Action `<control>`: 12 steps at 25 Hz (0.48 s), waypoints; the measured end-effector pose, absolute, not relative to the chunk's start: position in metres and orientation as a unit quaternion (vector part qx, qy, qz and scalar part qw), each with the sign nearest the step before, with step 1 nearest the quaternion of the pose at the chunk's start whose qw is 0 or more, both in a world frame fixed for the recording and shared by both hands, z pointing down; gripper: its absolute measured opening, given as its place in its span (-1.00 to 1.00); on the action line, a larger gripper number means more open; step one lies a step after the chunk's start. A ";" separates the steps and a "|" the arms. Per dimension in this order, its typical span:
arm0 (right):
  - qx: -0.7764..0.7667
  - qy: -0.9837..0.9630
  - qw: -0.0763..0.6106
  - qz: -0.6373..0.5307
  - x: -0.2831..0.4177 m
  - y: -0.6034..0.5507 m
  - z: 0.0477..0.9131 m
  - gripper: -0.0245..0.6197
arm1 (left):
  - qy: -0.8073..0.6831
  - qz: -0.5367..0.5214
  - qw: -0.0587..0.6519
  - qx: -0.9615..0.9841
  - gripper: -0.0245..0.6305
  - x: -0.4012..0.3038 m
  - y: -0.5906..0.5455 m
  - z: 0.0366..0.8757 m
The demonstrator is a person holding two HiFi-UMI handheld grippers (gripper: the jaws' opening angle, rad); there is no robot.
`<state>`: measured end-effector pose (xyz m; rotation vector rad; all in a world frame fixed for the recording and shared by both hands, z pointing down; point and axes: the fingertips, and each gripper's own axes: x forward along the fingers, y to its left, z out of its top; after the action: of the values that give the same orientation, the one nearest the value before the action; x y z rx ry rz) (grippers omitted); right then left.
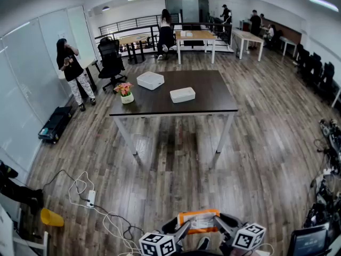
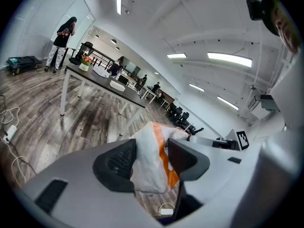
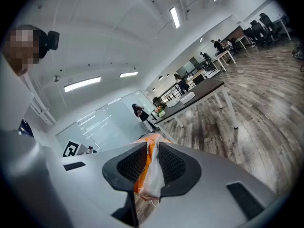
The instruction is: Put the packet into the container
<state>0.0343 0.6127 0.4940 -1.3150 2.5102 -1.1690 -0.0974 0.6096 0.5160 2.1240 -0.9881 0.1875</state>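
A dark, flat rectangular table (image 1: 210,92) on pale legs is seen well ahead of both grippers, on a grey wood-plank floor (image 1: 176,169) in an open office. A flat white container (image 1: 182,94) and a squarer white box (image 1: 150,80) are set on it. The crinkled orange-and-white packet (image 1: 199,221) is clamped between the grippers. The left gripper (image 2: 151,158) is closed wide on its bulky end, and the right gripper (image 3: 152,163) narrowly on its thin edge.

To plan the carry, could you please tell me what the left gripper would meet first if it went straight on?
Probably the wooden floor, short of the table, though depth is unclear.
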 end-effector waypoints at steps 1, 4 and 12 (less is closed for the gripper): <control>-0.430 0.818 0.036 -0.381 0.039 0.614 0.495 -0.69 | -0.389 0.074 0.386 0.833 -0.26 -0.094 0.610 0.514; -0.429 0.818 0.035 -0.381 0.048 0.615 0.494 -0.69 | -0.390 0.074 0.384 0.834 -0.27 -0.085 0.610 0.511; -0.425 0.819 0.048 -0.383 0.058 0.610 0.490 -0.69 | -0.393 0.076 0.383 0.833 -0.26 -0.072 0.607 0.513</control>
<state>0.0583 0.6098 0.4900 -1.2955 2.4973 -1.1666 -0.0723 0.6067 0.5127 2.1231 -1.0017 0.1929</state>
